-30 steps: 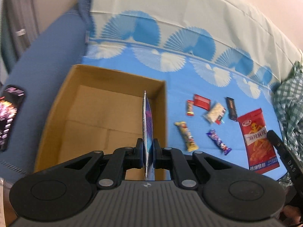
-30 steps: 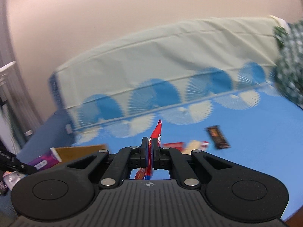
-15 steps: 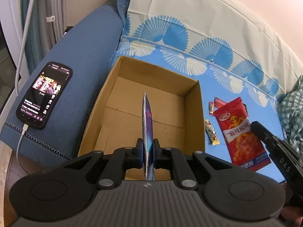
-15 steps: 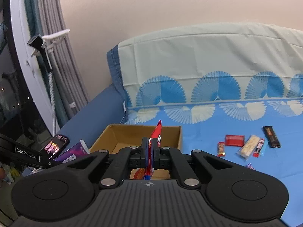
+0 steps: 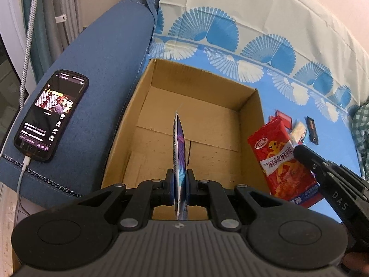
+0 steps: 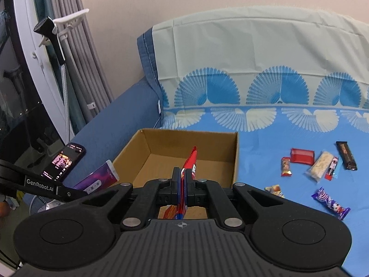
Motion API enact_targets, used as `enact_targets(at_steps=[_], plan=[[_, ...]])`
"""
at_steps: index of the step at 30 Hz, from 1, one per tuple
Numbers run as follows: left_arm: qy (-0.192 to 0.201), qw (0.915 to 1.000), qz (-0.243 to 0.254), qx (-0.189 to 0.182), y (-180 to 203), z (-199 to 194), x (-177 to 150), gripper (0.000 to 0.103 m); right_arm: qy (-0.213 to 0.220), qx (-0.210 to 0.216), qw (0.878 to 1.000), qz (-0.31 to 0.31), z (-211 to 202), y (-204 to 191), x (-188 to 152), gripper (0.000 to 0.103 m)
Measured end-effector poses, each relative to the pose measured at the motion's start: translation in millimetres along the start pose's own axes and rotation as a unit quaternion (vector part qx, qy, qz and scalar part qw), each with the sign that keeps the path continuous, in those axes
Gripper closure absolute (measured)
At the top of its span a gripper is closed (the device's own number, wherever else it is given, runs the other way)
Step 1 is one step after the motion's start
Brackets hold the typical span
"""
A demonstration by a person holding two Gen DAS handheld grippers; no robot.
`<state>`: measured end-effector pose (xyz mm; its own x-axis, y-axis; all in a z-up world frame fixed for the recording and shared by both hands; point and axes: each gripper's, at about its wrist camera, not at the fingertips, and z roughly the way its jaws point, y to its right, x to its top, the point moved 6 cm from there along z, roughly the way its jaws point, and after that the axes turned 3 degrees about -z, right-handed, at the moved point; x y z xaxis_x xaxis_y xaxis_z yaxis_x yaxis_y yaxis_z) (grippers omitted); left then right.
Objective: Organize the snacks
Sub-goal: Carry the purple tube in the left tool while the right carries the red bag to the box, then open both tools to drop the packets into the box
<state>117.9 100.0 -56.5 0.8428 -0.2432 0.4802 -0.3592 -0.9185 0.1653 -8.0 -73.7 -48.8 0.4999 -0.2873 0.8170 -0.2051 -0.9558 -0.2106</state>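
1. Left hand-held gripper [image 5: 179, 183]: I see its jaws pinched tight on a purple snack packet [image 5: 179, 154], held edge-on, long axis pointing straight ahead, over the cardboard box [image 5: 251, 124].
2. Right hand-held gripper [image 6: 182, 184]: my jaws are clamped on a red snack bag [image 6: 190, 161], its long axis running forward and up, top end tilted slightly right, at the box's [image 6: 234, 157] near right side.
3. From the left wrist view, the red bag [image 5: 279, 157] hangs just outside the box's right wall.
4. Loose small snacks [image 6: 320, 168] lie on the blue bed sheet [image 6: 288, 127], right of the box.
5. A phone [image 5: 52, 115] rests on the blue armrest [image 5: 103, 57], left of the box.
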Motion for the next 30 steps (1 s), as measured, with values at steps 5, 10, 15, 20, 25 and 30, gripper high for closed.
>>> enact_targets(at_steps=[5, 10, 15, 20, 25, 30], plan=[[-0.009, 0.9998, 0.009, 0.013, -1.0, 17.1, 2.3, 0.093, -0.015, 0.008, 1.0, 0.0, 17.6, -2.8, -2.7, 0.101], [-0.016, 0.9994, 0.019, 0.024, -0.8, 32.7, 4.0, 0.093, -0.028, 0.013, 1.0, -0.002, 33.2, -6.1, -4.4, 0.101], [-0.026, 0.9991, 0.021, 0.028, -2.1, 46.7, 6.3, 0.093, -0.039, 0.018, 0.999, -0.002, 48.3, -9.9, -6.1, 0.101], [-0.034, 0.9986, 0.024, 0.031, -3.7, 59.8, 8.8, 0.093, -0.049, 0.02, 0.999, -0.001, 60.4, -12.1, -7.7, 0.101], [-0.03, 0.9977, 0.031, 0.053, -7.2, 71.8, 12.2, 0.088, -0.061, 0.022, 0.998, 0.011, 75.9, -11.6, -5.0, 0.1], [0.002, 0.9961, 0.036, 0.081, -13.2, 67.8, 13.5, 0.0, -0.075, 0.022, 0.996, 0.032, 88.9, -9.1, 1.7, 0.057]])
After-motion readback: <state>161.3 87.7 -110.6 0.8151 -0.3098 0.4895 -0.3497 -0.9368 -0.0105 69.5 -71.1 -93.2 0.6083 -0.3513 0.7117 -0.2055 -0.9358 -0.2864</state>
